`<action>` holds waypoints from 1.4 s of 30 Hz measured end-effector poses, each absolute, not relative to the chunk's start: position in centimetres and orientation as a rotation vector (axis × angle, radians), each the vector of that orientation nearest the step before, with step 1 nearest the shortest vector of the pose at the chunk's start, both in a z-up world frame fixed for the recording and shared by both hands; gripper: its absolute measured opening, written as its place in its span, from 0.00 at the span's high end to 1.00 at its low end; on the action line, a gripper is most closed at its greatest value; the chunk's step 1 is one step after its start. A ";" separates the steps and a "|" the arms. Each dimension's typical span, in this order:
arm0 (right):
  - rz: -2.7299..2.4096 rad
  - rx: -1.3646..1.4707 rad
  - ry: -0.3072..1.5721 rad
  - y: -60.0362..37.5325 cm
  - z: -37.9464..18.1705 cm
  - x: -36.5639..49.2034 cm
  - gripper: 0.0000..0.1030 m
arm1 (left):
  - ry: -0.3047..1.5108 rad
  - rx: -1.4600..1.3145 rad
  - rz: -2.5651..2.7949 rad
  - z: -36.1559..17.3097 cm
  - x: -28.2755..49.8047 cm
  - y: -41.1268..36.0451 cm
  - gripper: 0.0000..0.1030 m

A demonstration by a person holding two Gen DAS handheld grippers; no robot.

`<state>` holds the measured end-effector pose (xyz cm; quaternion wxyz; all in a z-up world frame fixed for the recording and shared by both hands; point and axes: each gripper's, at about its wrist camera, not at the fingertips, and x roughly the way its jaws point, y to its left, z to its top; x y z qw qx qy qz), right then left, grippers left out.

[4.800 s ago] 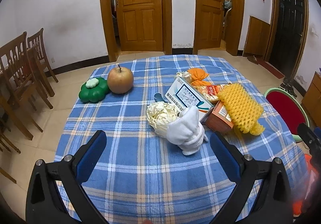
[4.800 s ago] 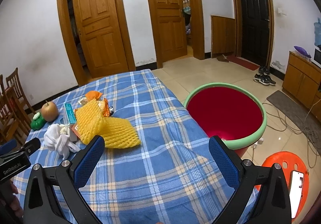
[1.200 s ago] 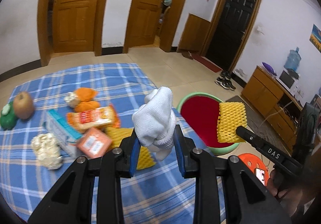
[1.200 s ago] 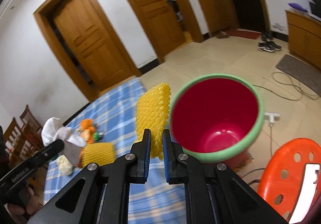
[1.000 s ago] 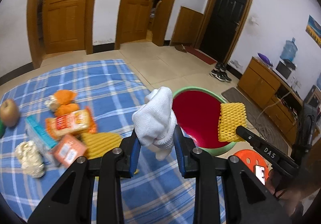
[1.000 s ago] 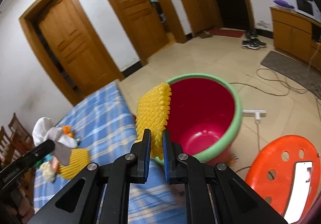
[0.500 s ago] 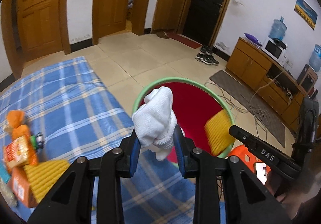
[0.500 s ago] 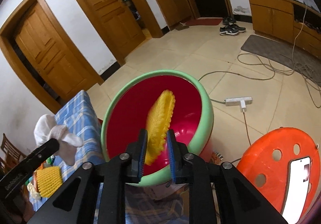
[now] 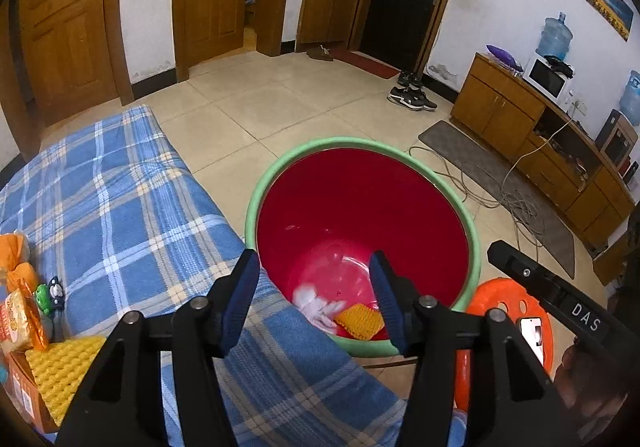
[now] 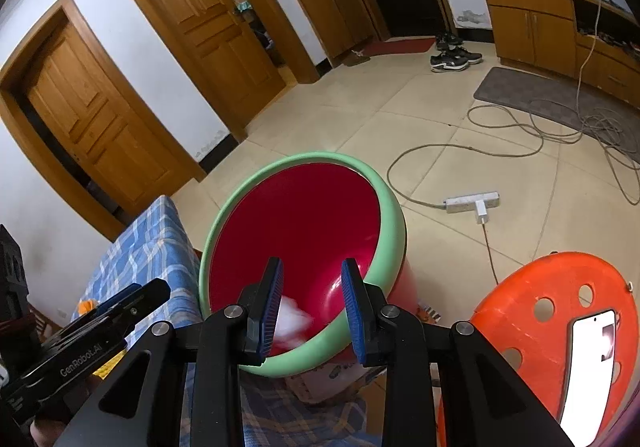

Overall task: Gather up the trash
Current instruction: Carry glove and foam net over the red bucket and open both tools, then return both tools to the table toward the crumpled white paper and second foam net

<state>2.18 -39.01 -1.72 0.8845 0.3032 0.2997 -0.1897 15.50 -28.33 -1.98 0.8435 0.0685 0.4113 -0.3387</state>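
Bin [image 9: 256, 203] upright, mouth up | glove [image 9: 318, 307], foam net [image 9: 360, 321] inside (touching) | both grippers spread, empty

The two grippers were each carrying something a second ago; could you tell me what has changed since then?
Both let go. The left gripper has opened and the white wad it held now lies at the bottom of the red bin. The right gripper has also opened; its yellow foam net rests beside the wad. The second yellow net and the snack packets stay on the blue plaid table.
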 end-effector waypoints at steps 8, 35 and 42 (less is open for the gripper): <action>-0.358 0.621 0.604 -38.0 -0.9 1.9 0.71 | 0.870 0.115 -0.671 -1.0 15.1 -26.5 0.45; -0.189 0.569 0.604 -29.4 1.7 1.5 0.48 | 0.815 -0.022 -0.422 2.4 11.6 -11.8 0.44; -0.139 0.546 0.629 -26.7 2.0 2.5 0.43 | 0.803 -0.041 -0.321 2.2 11.9 -7.4 0.44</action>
